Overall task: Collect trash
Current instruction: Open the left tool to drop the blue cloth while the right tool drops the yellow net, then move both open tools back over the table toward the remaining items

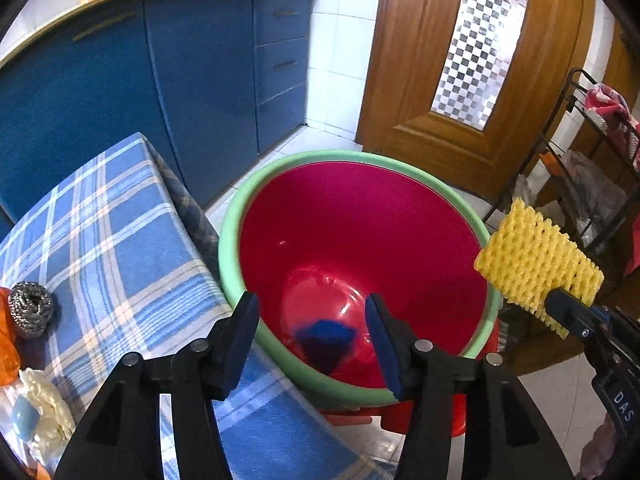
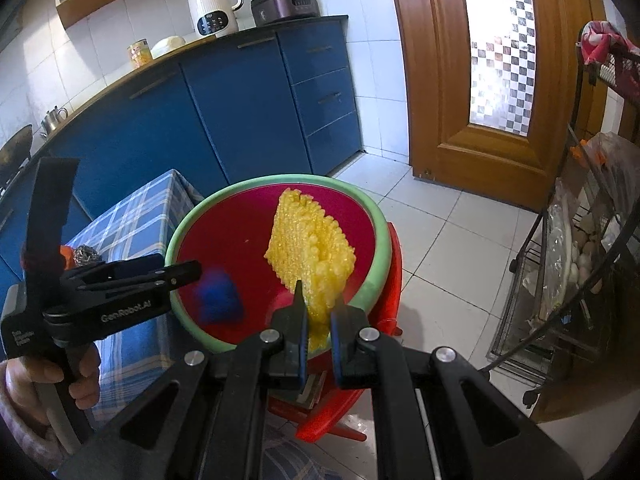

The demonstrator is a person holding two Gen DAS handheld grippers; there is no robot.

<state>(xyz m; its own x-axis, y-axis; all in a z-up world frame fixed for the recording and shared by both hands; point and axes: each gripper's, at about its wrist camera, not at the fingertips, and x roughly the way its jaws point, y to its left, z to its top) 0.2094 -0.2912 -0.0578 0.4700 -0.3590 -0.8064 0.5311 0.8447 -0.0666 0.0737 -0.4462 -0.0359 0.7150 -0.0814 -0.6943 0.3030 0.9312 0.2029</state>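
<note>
A red basin with a green rim [image 1: 232, 216] [image 2: 380, 232] sits on a red stool beside the table. A blue crumpled piece of trash [image 1: 326, 340] [image 2: 218, 296] lies in its bottom. My left gripper [image 1: 312, 312] [image 2: 188, 272] is open and empty over the basin's near rim. My right gripper [image 2: 319, 308] is shut on a yellow foam net [image 2: 310, 248] [image 1: 536, 256] and holds it upright over the basin's right rim. On the table lie a steel wool scrubber [image 1: 30, 308], an orange wrapper [image 1: 6, 344] and a crumpled white wrapper [image 1: 44, 412].
The table has a blue plaid cloth [image 1: 120, 240]. Blue cabinets [image 1: 200, 72] stand behind it, with a kettle [image 2: 214, 2] and a cooker [image 2: 286, 4] on the counter. A wooden door [image 2: 480, 80] is beyond. A black wire rack [image 2: 580, 260] stands at the right.
</note>
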